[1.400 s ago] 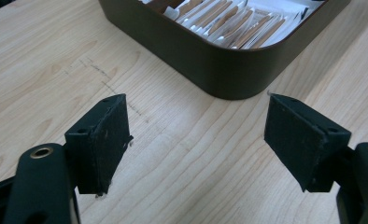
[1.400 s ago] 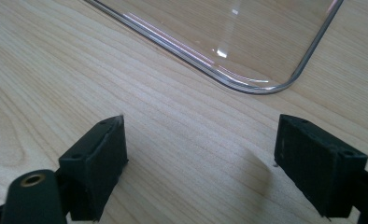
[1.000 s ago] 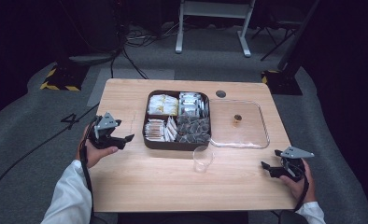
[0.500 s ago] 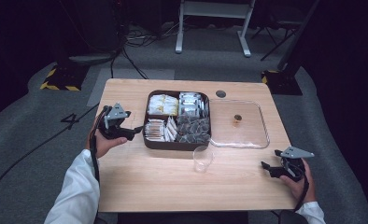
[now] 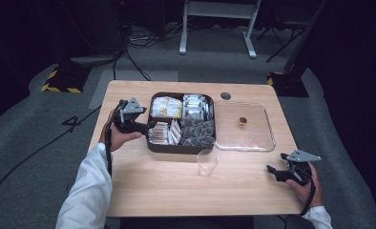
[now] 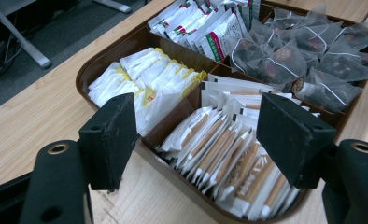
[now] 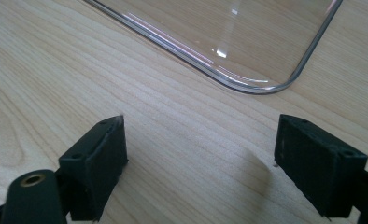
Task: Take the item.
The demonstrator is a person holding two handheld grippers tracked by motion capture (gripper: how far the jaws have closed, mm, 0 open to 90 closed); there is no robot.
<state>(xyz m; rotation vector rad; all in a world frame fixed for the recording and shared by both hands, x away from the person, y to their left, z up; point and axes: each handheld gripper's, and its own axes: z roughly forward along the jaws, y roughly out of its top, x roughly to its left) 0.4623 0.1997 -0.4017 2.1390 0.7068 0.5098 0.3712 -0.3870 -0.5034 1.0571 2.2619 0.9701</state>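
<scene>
Sachets in brown-and-white paper (image 6: 229, 163) fill the tray's (image 5: 176, 147) near-left compartment, directly ahead of the left gripper (image 6: 201, 140), whose jaws stand wide apart and empty at the tray's left rim. Beyond them lie yellow packets (image 6: 145, 81) and dark mesh tea bags (image 6: 308, 56). The right gripper (image 5: 277, 172), also spread open and holding nothing, rests low over the table (image 7: 173, 140) just short of the clear lid's (image 7: 229, 42) corner, with a small clear cup (image 5: 207, 162) off to its left.

One wooden table (image 5: 176, 191), one brown tray (image 5: 182, 147) centre frame with four compartments, one clear lid (image 5: 262, 143) right of centre, one clear cup (image 5: 207, 162) below the tray, two handheld grippers, left gripper (image 5: 145, 125) and right gripper (image 5: 274, 172), sachets too many to count.
</scene>
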